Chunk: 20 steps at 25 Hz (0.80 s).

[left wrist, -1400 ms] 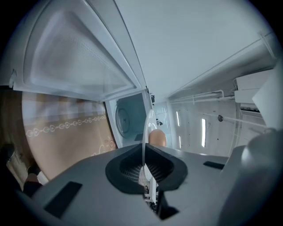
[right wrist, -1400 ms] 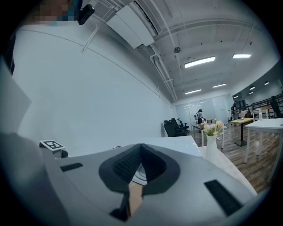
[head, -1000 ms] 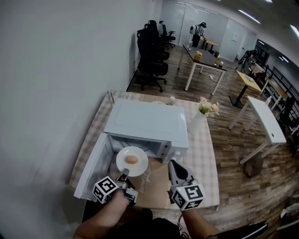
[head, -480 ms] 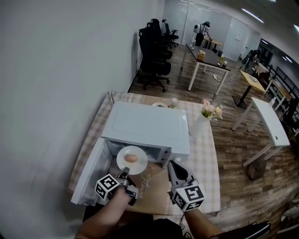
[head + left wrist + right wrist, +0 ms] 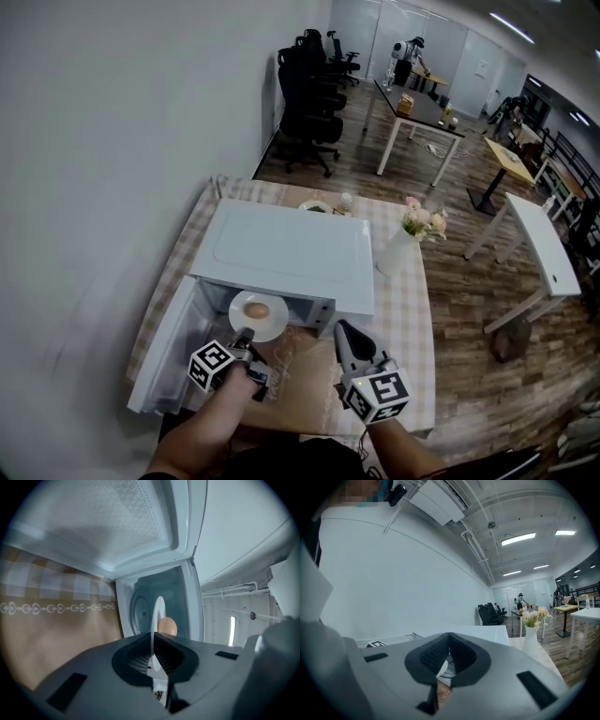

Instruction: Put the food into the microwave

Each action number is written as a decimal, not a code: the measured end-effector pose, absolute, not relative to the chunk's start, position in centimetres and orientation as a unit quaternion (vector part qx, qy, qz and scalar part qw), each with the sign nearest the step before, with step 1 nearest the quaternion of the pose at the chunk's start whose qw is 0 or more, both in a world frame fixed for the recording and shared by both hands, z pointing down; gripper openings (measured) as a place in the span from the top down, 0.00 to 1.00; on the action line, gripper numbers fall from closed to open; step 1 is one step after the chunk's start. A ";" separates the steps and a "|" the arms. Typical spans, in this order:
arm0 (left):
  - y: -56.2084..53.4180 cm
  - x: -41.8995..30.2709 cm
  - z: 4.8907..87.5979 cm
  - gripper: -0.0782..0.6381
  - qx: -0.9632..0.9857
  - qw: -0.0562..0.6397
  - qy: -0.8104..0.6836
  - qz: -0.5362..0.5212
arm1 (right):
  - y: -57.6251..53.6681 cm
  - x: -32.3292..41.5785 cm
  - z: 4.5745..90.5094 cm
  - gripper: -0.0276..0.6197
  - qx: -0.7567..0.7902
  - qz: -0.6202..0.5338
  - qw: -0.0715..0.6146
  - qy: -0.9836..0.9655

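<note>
"Jaws of the left gripper (image 5: 153,641) are pinched tight on the near rim of the white plate (image 5: 158,613), which shows edge-on between the pads. And the right?"

"Closed as well, but on nothing. The right gripper (image 5: 449,640) has its pads meeting, and it hangs over the table (image 5: 403,309) just in front of the microwave (image 5: 291,253), right of the opening."

"Where's the food?"

"One egg (image 5: 257,310), loose near the middle of the plate. The plate is right at the mouth of the cavity, beside the door (image 5: 161,356) that stands open to the left. I can't tell that it rests on anything yet."

"How will it handle?"

"I'd say the plate is stiff and probably glazed, so slick under the pads. Gripped at a single edge, its weight levers on that pinch. The egg is the worry — round, free to roll, and it cracks if it drops."

"So the hold?"

"That rim is the only sensible place. Bite deep, keep the plate level, and slide it in flat — any tilt likely sends the egg toward the low edge."
</note>
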<state>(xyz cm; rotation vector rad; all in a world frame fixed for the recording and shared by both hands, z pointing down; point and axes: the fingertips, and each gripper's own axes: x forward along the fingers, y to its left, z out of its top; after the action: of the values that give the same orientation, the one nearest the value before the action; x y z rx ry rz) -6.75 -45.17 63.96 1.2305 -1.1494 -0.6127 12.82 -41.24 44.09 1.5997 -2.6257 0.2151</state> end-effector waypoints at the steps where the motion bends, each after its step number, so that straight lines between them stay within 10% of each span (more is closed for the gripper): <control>1: -45.5 -6.6 64.2 0.87 0.536 0.625 -0.500 -0.269 | -41.4 13.0 44.2 0.95 0.518 0.070 0.031 -0.852; 20: -48.8 -5.4 69.7 0.87 0.509 0.639 -0.518 -0.253 | -42.4 15.6 46.9 0.95 0.508 0.097 0.059 -0.854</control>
<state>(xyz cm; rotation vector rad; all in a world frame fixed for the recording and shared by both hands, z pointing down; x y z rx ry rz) -5.43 -48.84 69.69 1.1604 -1.1825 -0.5775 15.61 -42.39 46.86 1.5391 -2.5863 0.2947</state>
